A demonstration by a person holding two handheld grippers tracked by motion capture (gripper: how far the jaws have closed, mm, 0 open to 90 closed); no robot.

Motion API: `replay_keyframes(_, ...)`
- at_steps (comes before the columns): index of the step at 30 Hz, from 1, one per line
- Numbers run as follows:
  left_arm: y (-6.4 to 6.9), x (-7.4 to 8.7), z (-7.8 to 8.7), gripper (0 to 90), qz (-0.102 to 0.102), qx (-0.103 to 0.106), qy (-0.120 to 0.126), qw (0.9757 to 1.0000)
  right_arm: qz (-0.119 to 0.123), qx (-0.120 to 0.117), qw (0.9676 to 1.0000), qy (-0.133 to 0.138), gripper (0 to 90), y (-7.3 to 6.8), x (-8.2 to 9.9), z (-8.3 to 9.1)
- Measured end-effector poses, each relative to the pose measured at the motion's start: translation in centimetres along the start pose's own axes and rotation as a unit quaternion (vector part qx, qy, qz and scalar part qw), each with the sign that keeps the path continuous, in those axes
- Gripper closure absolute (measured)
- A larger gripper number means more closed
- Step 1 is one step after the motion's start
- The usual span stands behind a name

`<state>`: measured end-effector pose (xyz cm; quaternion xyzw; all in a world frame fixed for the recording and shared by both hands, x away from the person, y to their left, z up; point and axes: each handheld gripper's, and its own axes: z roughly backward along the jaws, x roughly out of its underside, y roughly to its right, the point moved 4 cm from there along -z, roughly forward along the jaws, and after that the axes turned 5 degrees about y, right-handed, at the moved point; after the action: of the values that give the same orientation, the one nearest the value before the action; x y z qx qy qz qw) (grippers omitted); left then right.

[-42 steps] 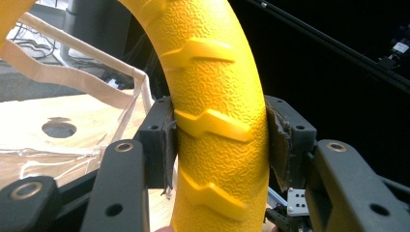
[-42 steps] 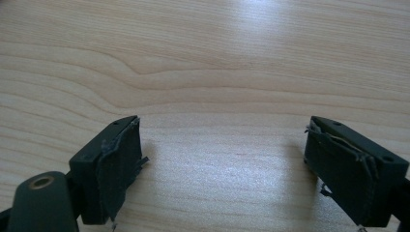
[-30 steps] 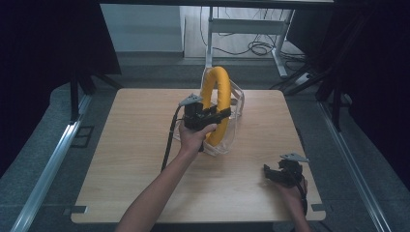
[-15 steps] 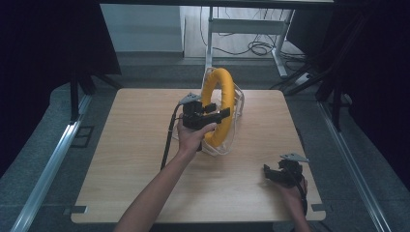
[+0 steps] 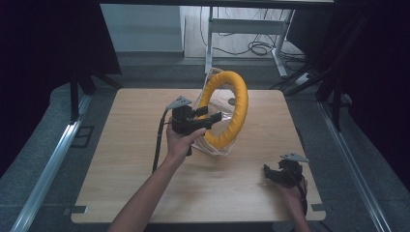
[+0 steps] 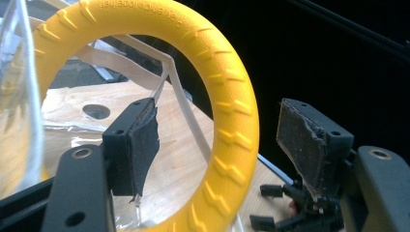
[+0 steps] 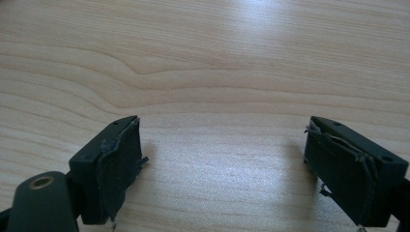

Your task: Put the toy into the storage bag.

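High view, item list. Tabletop [image 5: 121,183]: pale wood, rectangular.

Yellow ring [image 5: 227,108]: ribbed foam or rubber hoop, standing on edge near the tabletop's middle, partly inside a clear plastic package [image 5: 212,145] whose creased film sits around its lower half and behind it. In the left gripper view the yellow ring [image 6: 227,121] rises between the two pads without touching either; one pad stands inside the hoop, the other outside it. A pale strap or handle of the clear plastic package [image 6: 186,111] shows through the hoop's opening.

Left gripper [image 5: 215,118]: held level at the ring's near side, jaws wide. They have just been opening, with the ring's rim between them but no longer clamped.

Right gripper [image 5: 275,174]: resting low at the tabletop's near right corner, well apart from the ring; jaws spread wide over bare wood [image 7: 208,72], nothing between them.

Status, as judged: the ring appears to have been set upright and let go, so the placing or releasing step looks done. Left to do: drawing the left gripper clear of the rim without tipping the hoop. Whether the ring is meant to go in or come out of the package cannot be told.
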<state>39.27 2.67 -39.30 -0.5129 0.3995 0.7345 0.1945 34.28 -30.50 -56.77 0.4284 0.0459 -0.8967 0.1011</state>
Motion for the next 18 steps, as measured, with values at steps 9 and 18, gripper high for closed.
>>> replay_keyframes(9, -0.9, 1.9, 2.6, 33.5, -0.029, -0.005, -0.029, 0.9991, 0.000, 0.001, 1.0000, 0.000, 13.6, 0.0, 0.0, 0.0)
replay_keyframes(18, -1.8, 4.5, 5.2, 33.8, -0.051, -0.021, -0.051, 0.9972, 0.000, 0.002, 1.0000, -0.001, 13.7, 0.0, 0.0, 0.0)
